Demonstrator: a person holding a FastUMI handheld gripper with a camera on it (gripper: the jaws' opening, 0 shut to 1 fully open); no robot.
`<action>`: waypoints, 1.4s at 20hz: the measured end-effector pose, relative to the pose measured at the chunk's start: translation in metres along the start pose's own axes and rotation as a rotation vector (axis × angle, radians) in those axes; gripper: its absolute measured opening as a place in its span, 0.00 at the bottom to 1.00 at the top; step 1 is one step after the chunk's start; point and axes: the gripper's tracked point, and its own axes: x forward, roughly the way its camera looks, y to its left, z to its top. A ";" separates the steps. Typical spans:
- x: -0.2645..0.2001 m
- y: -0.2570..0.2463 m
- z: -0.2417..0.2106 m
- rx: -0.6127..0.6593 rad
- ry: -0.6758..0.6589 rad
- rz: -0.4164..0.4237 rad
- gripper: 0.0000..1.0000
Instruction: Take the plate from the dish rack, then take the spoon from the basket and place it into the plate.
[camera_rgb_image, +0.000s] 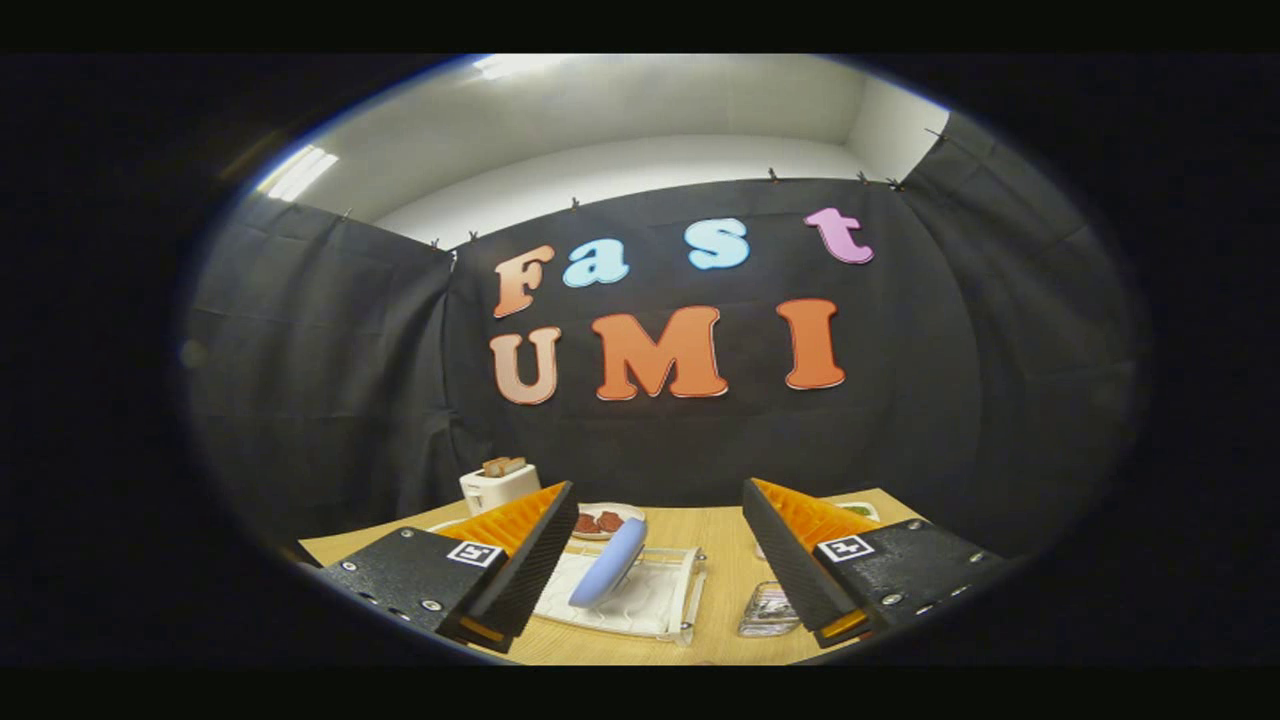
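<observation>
Gripper (660, 560) fingers spread wide, plate (610, 562) in dish rack (665, 600) between them.

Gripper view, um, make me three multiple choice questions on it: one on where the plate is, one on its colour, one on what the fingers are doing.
1. Where is the plate?
A. Standing on edge in the dish rack, between and just ahead of the fingers
B. Flat on the table by the toaster
C. Clamped between the fingers

2. What colour is the plate?
A. Orange
B. Light blue
C. White

3. What state is the gripper in?
A. Shut on the plate
B. Shut on nothing
C. Open, holding nothing

Answers:
1. A, the plate leans upright in the clear rack on the wooden table.
2. B, its surface is pale blue against the white rack liner.
3. C, the two fingers stand wide apart with the plate untouched beyond them.
</observation>
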 end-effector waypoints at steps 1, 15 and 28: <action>0.001 0.001 -0.003 0.006 0.015 0.010 0.98; 0.079 0.016 -0.090 0.144 0.533 0.126 0.96; 0.135 0.034 -0.163 0.283 0.958 0.022 0.69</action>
